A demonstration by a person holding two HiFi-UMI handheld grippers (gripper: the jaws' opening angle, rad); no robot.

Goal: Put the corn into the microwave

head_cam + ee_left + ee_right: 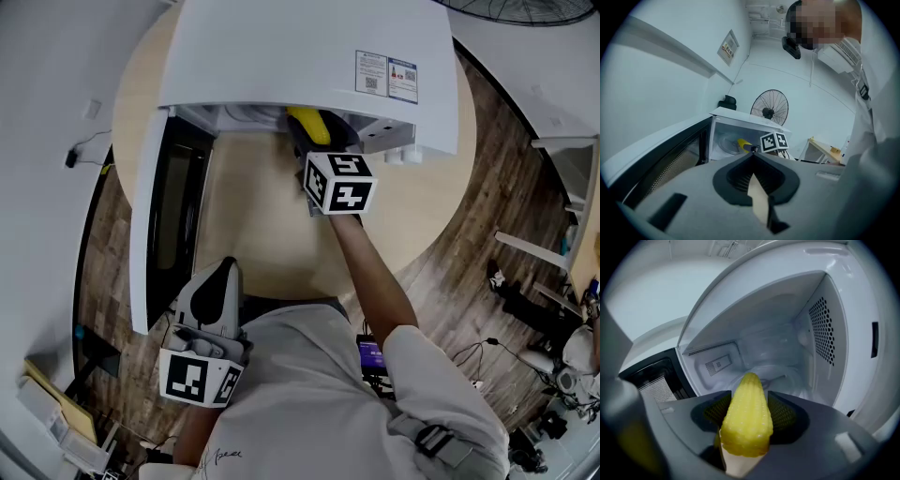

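Observation:
A yellow corn cob is clamped between the jaws of my right gripper, tip pointing forward. It is at the mouth of the white microwave, just inside the opening. In the right gripper view the cavity wall and glass turntable lie ahead. The head view has the corn poking under the microwave's top edge ahead of the right gripper. The door hangs wide open on the left. My left gripper stays low near my body, jaws together and empty.
The microwave stands on a round wooden table. A floor fan stands behind it. Cables and equipment lie on the wood floor at the right. The open door runs along the left gripper's left side.

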